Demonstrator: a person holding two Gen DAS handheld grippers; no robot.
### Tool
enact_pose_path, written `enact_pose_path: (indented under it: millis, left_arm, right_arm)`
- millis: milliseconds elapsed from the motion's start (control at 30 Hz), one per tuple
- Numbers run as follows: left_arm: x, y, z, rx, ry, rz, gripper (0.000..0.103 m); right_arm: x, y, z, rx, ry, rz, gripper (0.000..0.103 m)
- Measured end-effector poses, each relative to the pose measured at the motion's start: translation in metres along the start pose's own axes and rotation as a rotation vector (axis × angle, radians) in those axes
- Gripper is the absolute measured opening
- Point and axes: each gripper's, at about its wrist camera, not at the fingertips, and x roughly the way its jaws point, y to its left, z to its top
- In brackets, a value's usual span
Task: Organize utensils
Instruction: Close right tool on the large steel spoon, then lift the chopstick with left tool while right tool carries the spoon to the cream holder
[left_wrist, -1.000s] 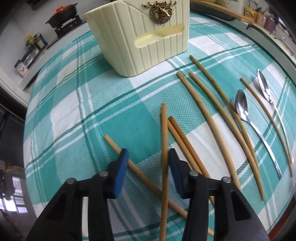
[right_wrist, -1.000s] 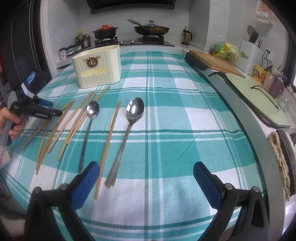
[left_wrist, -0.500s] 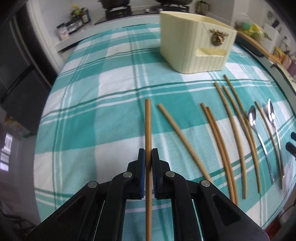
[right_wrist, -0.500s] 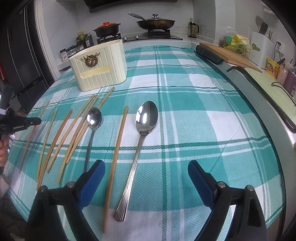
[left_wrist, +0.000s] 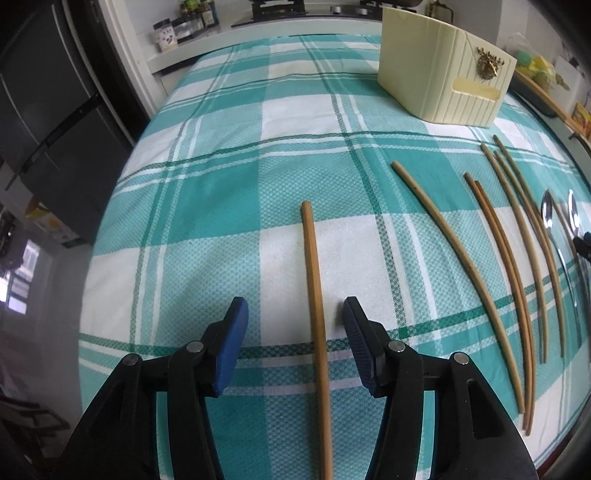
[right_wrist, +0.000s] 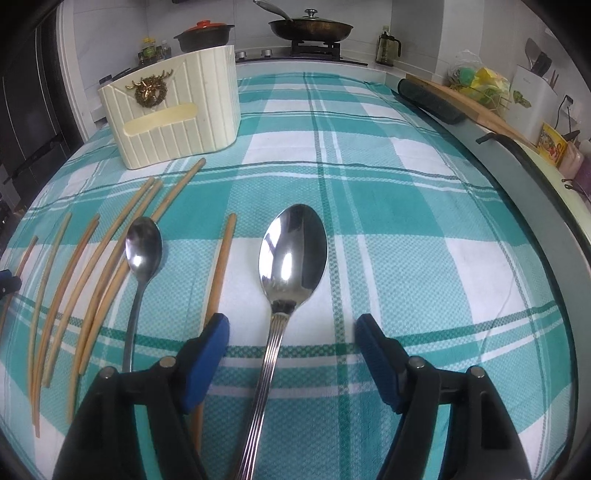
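My left gripper (left_wrist: 295, 326) is opening around a chopstick (left_wrist: 314, 295) lying free on the checked cloth (left_wrist: 221, 184), pads clear, while my right gripper (right_wrist: 291, 341) is closing astride the big spoon (right_wrist: 291, 254), not yet touching its handle.

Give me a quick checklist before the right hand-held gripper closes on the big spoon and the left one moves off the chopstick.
1. Big spoon handle between right hand-held gripper pads, jaws closing: ok.
2. Pads pressing on handle: not ok.
3. Neighbouring chopstick clear of left pad: not ok, passes under it.
4. Left hand-held gripper jaws opening, released chopstick flat on cloth: ok.
5. Cream utensil holder upright: ok.
6. Holder has room: cannot tell.
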Motion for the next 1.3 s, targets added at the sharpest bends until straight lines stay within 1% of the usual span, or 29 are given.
enact_pose_path:
  millis: [67,200,233,267,300,400,467,500,533,567,600,633,667,733,767,833,1067,1167,1300]
  left_arm:
    - [0.002,0.003,0.002,0.002,0.006,-0.003,0.057]
    - [0.004,0.008,0.004,-0.009,0.017,-0.017,0.062]
    - [0.004,0.008,0.003,-0.009,0.017,-0.017,0.063]
    - [0.004,0.008,0.003,-0.009,0.018,-0.017,0.063]
    - [0.004,0.008,0.003,-0.009,0.019,-0.017,0.063]
    - [0.005,0.003,0.006,-0.002,0.013,0.001,0.063]
    - [0.005,-0.003,0.01,0.015,0.01,0.019,0.057]
    - [0.005,-0.007,0.013,0.023,0.013,0.013,0.043]
    - [0.006,-0.011,0.015,0.031,0.018,-0.006,0.023]
    - [0.006,-0.015,0.017,0.04,0.022,-0.028,0.013]
    - [0.007,-0.02,0.019,0.052,0.023,-0.027,0.006]
    - [0.008,-0.023,0.02,0.066,0.016,-0.005,0.005]
    - [0.008,-0.025,0.021,0.073,0.01,0.006,0.005]
    - [0.006,-0.023,0.024,0.049,0.001,-0.014,0.005]
    - [0.001,-0.02,0.025,0.024,-0.013,-0.03,0.004]
    - [-0.018,-0.014,0.028,-0.014,-0.068,-0.053,0.004]
    - [-0.103,-0.003,0.047,-0.095,-0.273,-0.143,0.004]
    - [-0.135,0.002,0.06,-0.121,-0.348,-0.181,0.004]
    - [-0.161,0.004,0.084,-0.149,-0.409,-0.219,0.004]
  right_arm:
    - [0.003,-0.003,0.005,0.017,0.001,0.01,0.073]
    - [0.001,-0.017,0.012,0.123,0.008,0.084,0.073]
    - [0.001,-0.017,0.012,0.126,0.011,0.083,0.073]
    - [0.001,-0.017,0.01,0.114,0.016,0.07,0.072]
    - [0.0,-0.016,0.009,0.102,0.021,0.057,0.069]
    - [0.002,-0.007,0.006,0.039,0.027,-0.002,0.067]
    - [0.006,0.0,0.009,0.011,0.013,-0.03,0.067]
    - [0.009,0.003,0.013,0.011,0.009,-0.034,0.067]
    - [0.012,0.005,0.017,0.011,0.004,-0.036,0.065]
    - [0.015,0.007,0.021,0.008,-0.006,-0.034,0.057]
    - [0.017,0.009,0.024,0.001,-0.02,-0.03,0.044]
    - [0.018,0.011,0.027,-0.012,-0.035,-0.051,0.042]
    - [0.019,0.012,0.03,-0.02,-0.043,-0.059,0.042]
    - [0.02,0.011,0.032,-0.018,-0.06,-0.059,0.042]
    - [0.019,0.009,0.033,-0.013,-0.069,-0.043,0.042]
    - [0.009,0.005,0.036,0.004,-0.109,0.002,0.042]
    - [-0.072,-0.002,0.057,0.007,-0.297,0.132,0.042]
    - [-0.105,-0.001,0.068,-0.007,-0.369,0.158,0.042]
    - [-0.133,0.001,0.085,-0.019,-0.455,0.165,0.042]
